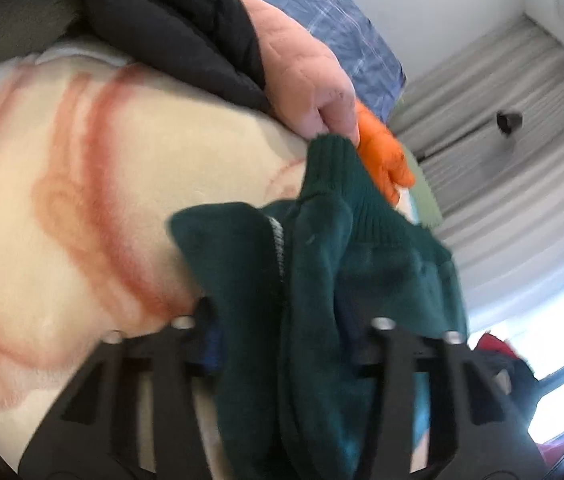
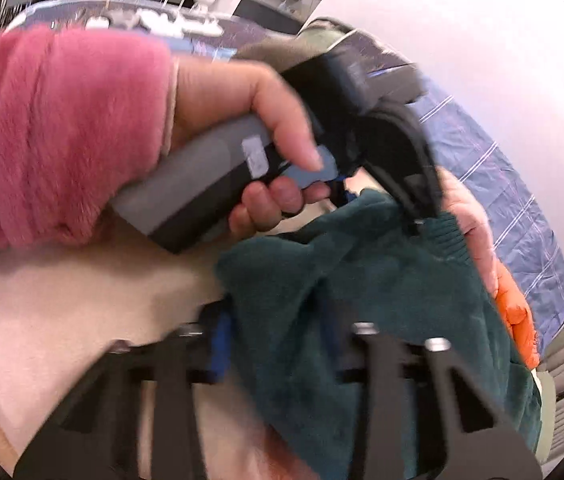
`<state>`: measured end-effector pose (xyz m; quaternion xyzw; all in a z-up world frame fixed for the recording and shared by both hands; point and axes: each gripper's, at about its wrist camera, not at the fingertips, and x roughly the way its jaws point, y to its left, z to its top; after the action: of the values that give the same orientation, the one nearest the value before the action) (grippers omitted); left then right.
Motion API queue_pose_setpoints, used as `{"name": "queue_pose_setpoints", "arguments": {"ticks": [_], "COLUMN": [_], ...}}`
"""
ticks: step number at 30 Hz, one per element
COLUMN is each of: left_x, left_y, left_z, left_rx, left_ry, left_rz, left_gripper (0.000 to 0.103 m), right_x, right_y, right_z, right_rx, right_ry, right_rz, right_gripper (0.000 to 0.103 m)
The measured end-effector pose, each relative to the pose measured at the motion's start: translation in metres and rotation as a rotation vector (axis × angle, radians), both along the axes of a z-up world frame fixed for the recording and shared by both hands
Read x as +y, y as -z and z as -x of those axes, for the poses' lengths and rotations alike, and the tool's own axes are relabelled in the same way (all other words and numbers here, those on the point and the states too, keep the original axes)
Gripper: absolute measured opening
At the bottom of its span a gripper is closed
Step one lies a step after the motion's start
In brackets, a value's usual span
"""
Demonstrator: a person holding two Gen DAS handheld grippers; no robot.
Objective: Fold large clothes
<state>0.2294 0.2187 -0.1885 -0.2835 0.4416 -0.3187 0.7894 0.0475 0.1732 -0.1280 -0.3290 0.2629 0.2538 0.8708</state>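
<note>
A dark green fleece garment (image 1: 321, 248) with a ribbed cuff and a zip hangs bunched over a cream blanket with red stripes (image 1: 62, 200). My left gripper (image 1: 282, 336) is shut on the green fleece, which drapes down between its black fingers. In the right wrist view the same green garment (image 2: 341, 280) fills the lower middle, and my right gripper (image 2: 278, 344) is shut on it too. The left hand in a pink sleeve holds the left gripper's grey handle (image 2: 210, 184) just above the fleece there.
A black puffy jacket (image 1: 170, 20), a pale pink quilted jacket (image 1: 301, 68) and an orange garment (image 1: 381, 152) lie piled beyond the fleece. A blue plaid sheet (image 1: 341, 28) is behind them. White curtains (image 1: 501, 140) and a bright window are at right.
</note>
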Motion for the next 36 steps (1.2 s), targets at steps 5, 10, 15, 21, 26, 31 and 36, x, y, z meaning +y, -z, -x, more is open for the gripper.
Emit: {"name": "queue_pose_setpoints", "arguments": {"ticks": [5,10,15,21,26,31,36], "left_x": [-0.010,-0.044,-0.111,-0.238,-0.358,-0.423,-0.405], "left_y": [-0.051,-0.127,-0.193,-0.242,-0.232,-0.179,-0.171], "left_z": [0.010,0.018,0.020,0.020,0.027,0.035,0.040], "left_rx": [-0.080,-0.178,-0.236,-0.274,-0.349,-0.306,-0.333], "left_ry": [-0.017,0.037,0.093,0.195,0.363,0.505,0.515], "left_rz": [-0.029,-0.106,-0.185,-0.284,-0.388,-0.405,-0.326], "left_gripper": [0.031,0.031,0.032,0.036,0.034,0.036,0.041], "right_x": [-0.045,-0.110,-0.192,-0.311,-0.404,-0.431,-0.426], "right_y": [-0.051,-0.107,-0.139,-0.145,-0.119,-0.070,-0.051], "right_z": [0.006,0.002,0.004,0.014,0.044,0.063,0.077], "right_rx": [0.033,0.037,0.045,0.076,0.063,0.197,0.273], "right_ry": [0.050,0.103,0.180,0.351,0.560,0.632,0.550], "right_rz": [-0.252,-0.516,-0.767,-1.074,-1.245,-1.280,-1.308], "right_gripper": [0.012,0.012,0.011,0.011,0.010,0.010,0.015]}}
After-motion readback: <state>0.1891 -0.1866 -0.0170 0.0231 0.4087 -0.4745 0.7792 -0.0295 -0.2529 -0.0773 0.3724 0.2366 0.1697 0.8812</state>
